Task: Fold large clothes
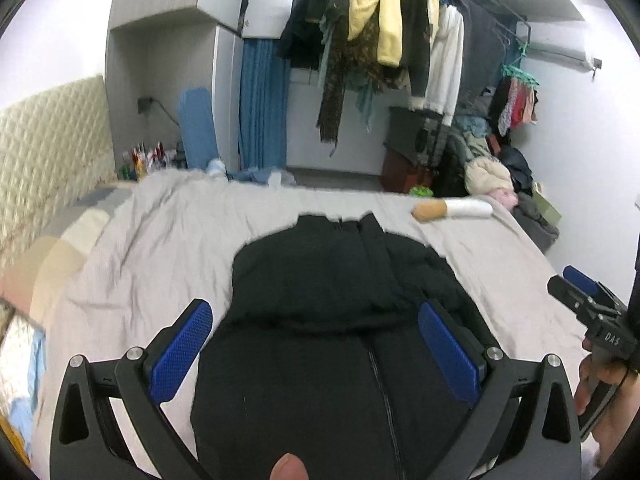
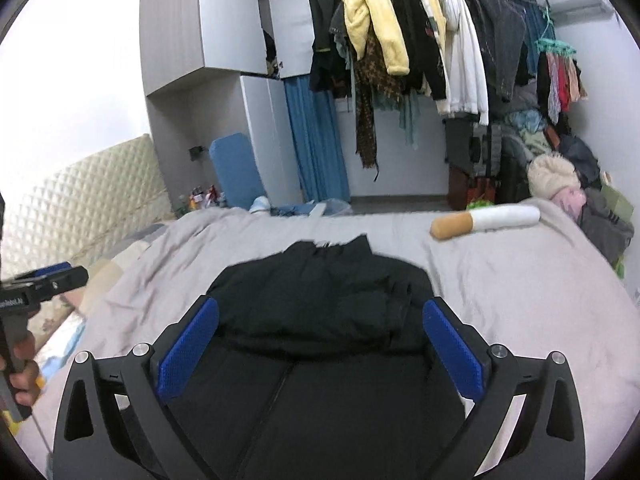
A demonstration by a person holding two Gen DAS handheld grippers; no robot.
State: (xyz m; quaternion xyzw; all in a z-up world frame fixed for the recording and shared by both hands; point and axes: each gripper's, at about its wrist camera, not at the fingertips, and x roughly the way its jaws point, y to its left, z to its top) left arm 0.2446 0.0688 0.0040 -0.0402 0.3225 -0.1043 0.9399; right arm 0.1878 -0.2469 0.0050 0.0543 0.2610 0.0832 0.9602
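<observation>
A large black zip-up jacket lies on the grey bedsheet, with its far part folded back over the near part. In the left wrist view my left gripper hangs above it, blue pads wide apart and nothing between them. My right gripper shows at the right edge there, held in a hand. In the right wrist view the jacket lies under my right gripper, which is open and holds nothing. My left gripper shows at that view's left edge.
A cigarette-shaped pillow lies on the bed's far right. Beyond the bed hangs a rack of clothes, with a heap of clothes on the right. A padded headboard stands at the left, beside a cluttered nightstand.
</observation>
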